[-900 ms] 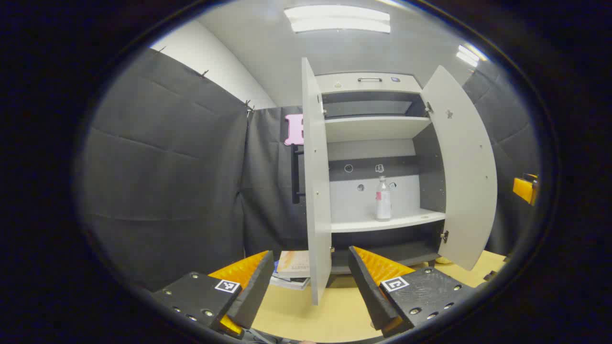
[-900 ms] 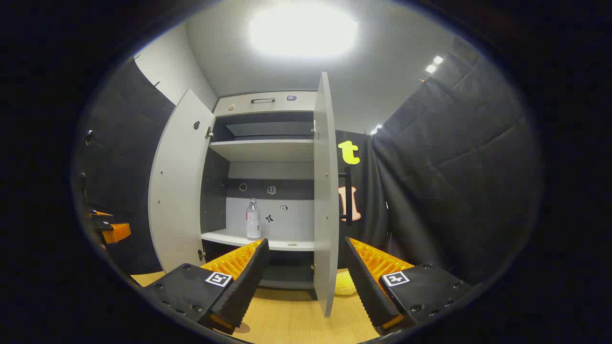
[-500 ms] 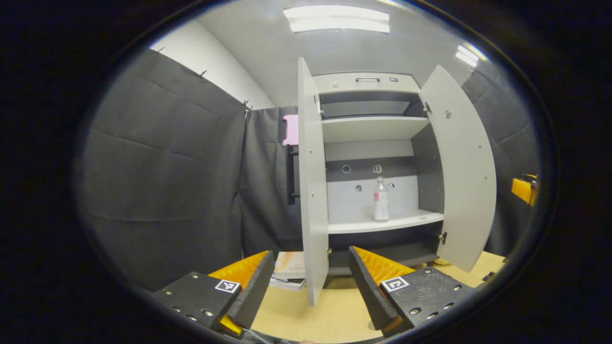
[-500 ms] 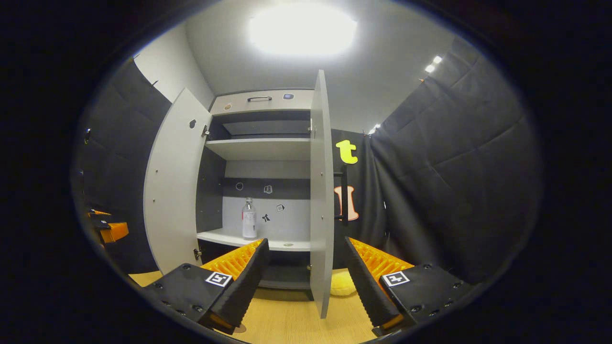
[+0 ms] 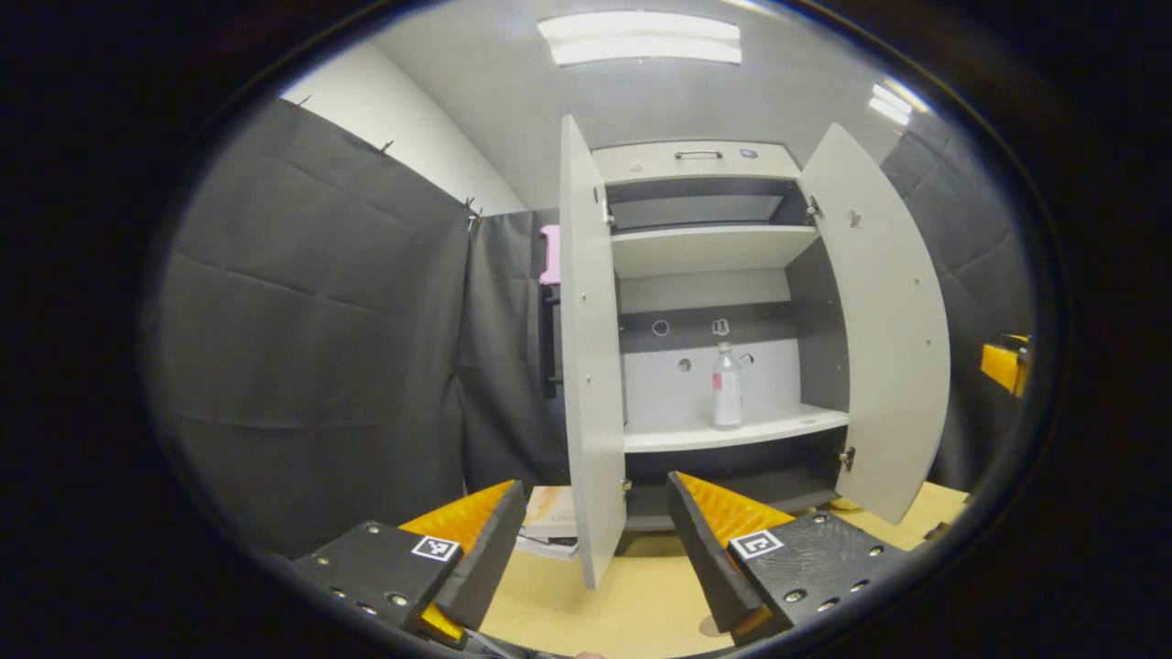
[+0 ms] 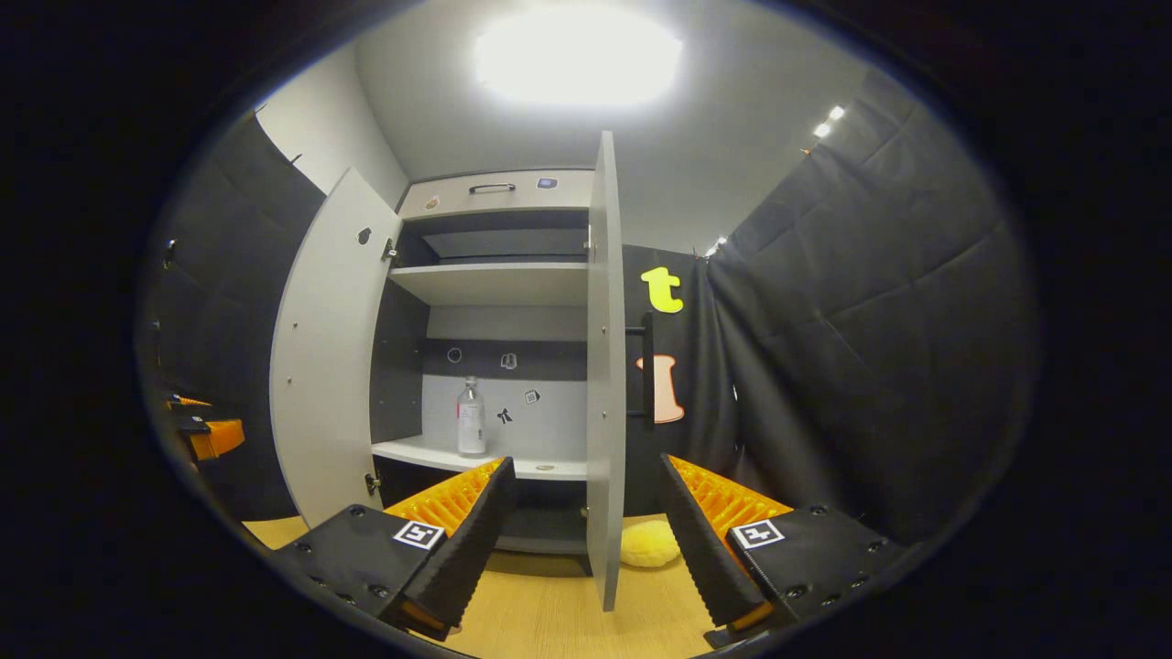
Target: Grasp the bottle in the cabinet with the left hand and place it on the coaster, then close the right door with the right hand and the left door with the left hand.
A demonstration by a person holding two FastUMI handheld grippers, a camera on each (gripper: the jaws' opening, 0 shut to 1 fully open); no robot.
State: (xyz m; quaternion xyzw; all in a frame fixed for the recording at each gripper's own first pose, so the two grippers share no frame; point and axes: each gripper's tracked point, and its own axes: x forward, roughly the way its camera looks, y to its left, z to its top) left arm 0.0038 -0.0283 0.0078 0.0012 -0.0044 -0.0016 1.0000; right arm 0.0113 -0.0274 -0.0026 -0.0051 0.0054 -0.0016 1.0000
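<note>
My L gripper (image 5: 586, 549): fingers spread wide, nothing btwn them, level, pointing fwd. My R gripper (image 6: 581, 549): same, fingers wide apart, empty, level. Each shows at the far edge of the other's view, so both are well apart.

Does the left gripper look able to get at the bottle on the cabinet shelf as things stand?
Probably yes: both doors stand open, the bottle stands alone on the shelf, and the left gripper has its jaws open, though it is well short.
</note>
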